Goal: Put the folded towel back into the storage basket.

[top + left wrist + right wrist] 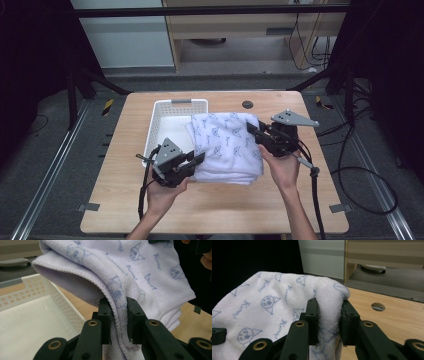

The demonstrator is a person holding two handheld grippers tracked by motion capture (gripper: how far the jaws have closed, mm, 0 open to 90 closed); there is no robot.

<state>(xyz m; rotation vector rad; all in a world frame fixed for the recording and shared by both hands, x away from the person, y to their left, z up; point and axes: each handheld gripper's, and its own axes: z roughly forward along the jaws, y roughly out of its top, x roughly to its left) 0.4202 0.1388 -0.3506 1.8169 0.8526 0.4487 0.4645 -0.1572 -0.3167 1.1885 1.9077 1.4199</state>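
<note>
towel (227, 145) beside white basket (165, 117), partly over it

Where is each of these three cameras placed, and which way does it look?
High view: above the table, looking forward and down; both forearms, left gripper, right gripper.
Left gripper view: on that gripper, looking along jaws clamped on the towel, basket beside.
Right gripper view: on that gripper, jaws clamped on towel, table hole beyond.
Shared: the folded white towel.

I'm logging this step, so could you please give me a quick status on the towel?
Left gripper and right gripper both shut on the folded towel. Towel partly over the white basket. Nothing in the way.
</note>
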